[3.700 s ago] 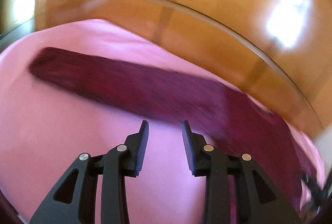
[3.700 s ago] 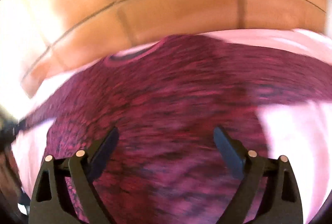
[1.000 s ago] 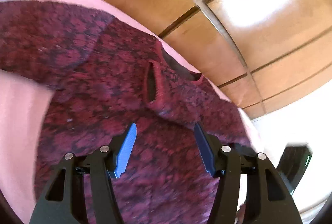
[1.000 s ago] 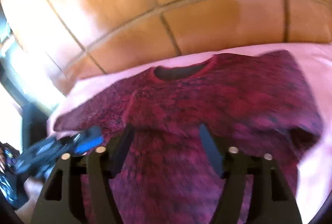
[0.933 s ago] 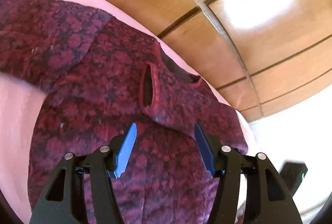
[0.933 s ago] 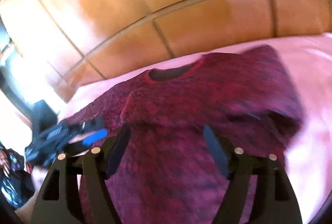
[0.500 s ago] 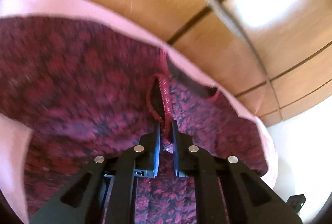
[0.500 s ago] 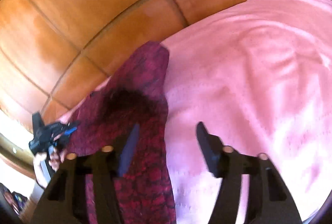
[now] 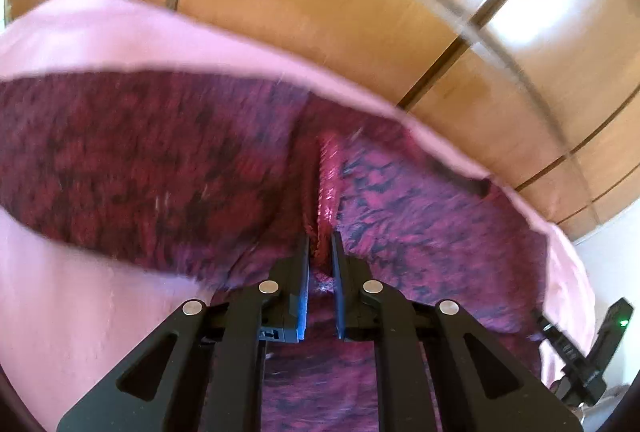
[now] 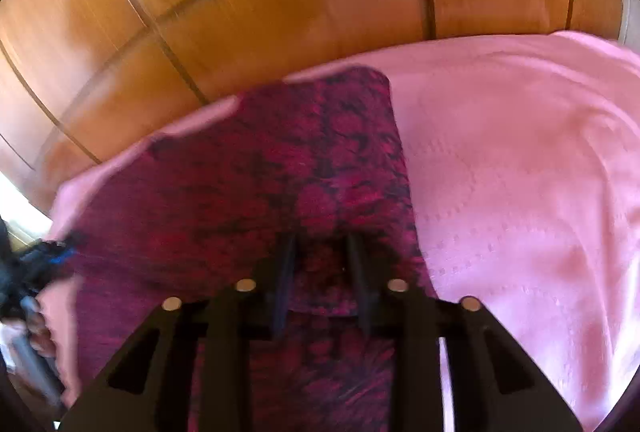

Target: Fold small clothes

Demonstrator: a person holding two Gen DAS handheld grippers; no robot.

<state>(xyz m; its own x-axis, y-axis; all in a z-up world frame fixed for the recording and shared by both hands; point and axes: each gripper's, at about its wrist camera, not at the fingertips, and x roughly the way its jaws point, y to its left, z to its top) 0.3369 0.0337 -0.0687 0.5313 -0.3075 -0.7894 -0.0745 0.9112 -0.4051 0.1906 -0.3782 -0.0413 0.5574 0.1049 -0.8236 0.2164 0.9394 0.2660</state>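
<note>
Maroon knit top (image 9: 152, 168) lies on the pink bedspread (image 9: 72, 296) below the wooden headboard (image 9: 320, 12); the left gripper (image 9: 320, 252) is clamped on its ribbed neckline (image 9: 326, 184), a thin bite that could slip out.

From the right wrist, the right gripper (image 10: 320, 260) is closing around what looks, through blur, like the top's right edge, beside bare bedspread; a shallow catch might grab one layer only, skewing the fold.

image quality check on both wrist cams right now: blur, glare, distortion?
Left wrist: top motion-smeared, left tool sharp, window glare on the wood panels, strong fisheye bowing. Right wrist: heavier blur, even the right tool is soft; pink cloth bright but readable, mild panel glare.
</note>
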